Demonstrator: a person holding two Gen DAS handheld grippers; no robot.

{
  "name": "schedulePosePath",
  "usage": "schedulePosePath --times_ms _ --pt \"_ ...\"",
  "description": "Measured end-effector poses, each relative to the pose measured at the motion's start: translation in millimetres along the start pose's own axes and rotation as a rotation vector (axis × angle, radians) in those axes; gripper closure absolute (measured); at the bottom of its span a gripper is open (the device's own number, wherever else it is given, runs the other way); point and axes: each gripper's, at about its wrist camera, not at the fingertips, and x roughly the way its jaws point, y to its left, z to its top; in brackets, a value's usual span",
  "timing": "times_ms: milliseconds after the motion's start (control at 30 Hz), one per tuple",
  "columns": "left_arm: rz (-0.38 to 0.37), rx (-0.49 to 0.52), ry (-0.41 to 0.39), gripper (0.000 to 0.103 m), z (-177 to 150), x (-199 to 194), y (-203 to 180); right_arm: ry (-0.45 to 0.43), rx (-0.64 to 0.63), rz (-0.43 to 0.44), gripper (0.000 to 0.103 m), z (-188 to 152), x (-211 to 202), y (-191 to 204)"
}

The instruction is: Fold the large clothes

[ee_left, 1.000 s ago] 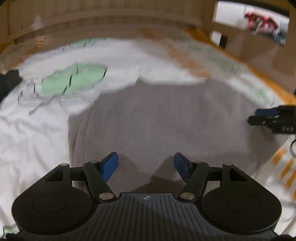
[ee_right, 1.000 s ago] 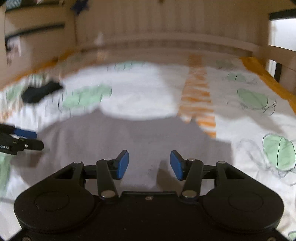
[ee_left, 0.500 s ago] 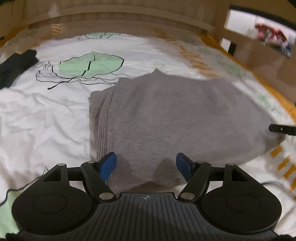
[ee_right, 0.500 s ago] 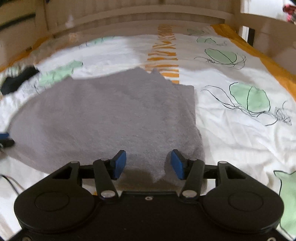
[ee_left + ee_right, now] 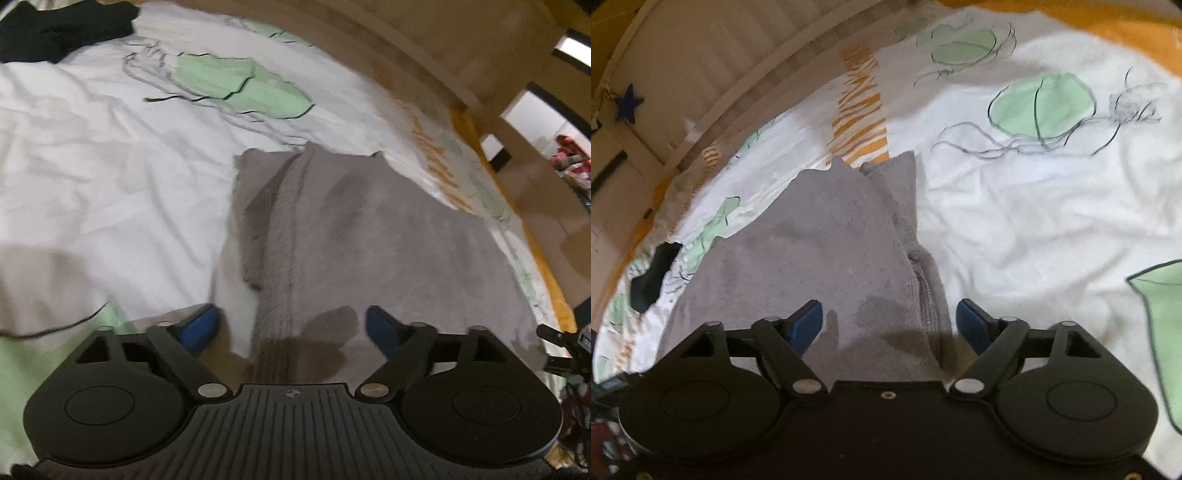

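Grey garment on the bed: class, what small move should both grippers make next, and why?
Probably close on the near corners. The left gripper and right gripper are opening, each straddling a near side edge of the grey garment, fingers not pressing it.

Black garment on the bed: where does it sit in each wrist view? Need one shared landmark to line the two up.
Left wrist: black garment at the top left corner, on the sheet, well apart from the grey garment.
Right wrist: black garment at the left edge, mid-height, just left of the grey garment, partly cut off.
Shared landmark: the orange striped band on the sheet, beyond the grey garment's far edge.
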Motion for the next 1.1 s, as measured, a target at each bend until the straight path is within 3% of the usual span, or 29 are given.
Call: schedulePosePath --times_ms 233,567,600,633,700,733,767,800,833,867,933,1100 --pt "-0.02 0.06 0.026 0.001 22.7 34.6 -13.1 0.024 -0.012 0.146 0.0 8.4 27.2 4.9" --pt "-0.037 0.078 0.028 0.001 39.9 52.5 -19.3 -0.013 -0.002 0.254 0.0 18.1 47.9 3.1" --pt "-0.052 0.074 0.034 0.002 38.6 50.6 -18.9 -0.009 -0.005 0.255 0.005 18.2 47.1 3.3" --pt "-0.07 0.06 0.04 0.002 36.8 47.8 -18.0 -0.003 -0.008 0.249 0.026 18.1 46.3 3.4" --pt "-0.105 0.021 0.054 0.002 34.6 42.9 -14.4 0.029 0.012 0.196 0.057 16.5 44.8 -0.9" --pt "-0.121 0.011 0.064 0.002 33.7 41.8 -13.8 0.032 0.031 0.202 0.06 15.2 42.7 -4.2" --pt "-0.129 0.013 0.075 0.012 33.6 41.1 -14.1 0.033 0.052 0.222 0.063 14.3 40.7 -6.6" --pt "-0.121 0.015 0.085 0.04 34.3 39.8 -14.2 0.035 0.058 0.225 0.066 14.1 40.0 -6.2" --pt "-0.101 0.011 0.098 0.06 36.4 37.8 -13.0 0.037 0.057 0.216 0.067 14.3 39.6 -3.9" --pt "-0.127 -0.02 0.118 0.074 39.3 35.7 -7.7 0.039 0.066 0.208 0.068 15.0 38.1 -1.8" --pt "-0.212 -0.114 0.15 0.076 43.4 30.4 5.0 0.035 0.112 0.224 0.07 17.7 34.2 -1.2" --pt "-0.26 -0.105 0.149 0.078 43.1 -2.0 4.8 0.029 0.137 0.259 0.072 17.3 5.8 9.5"
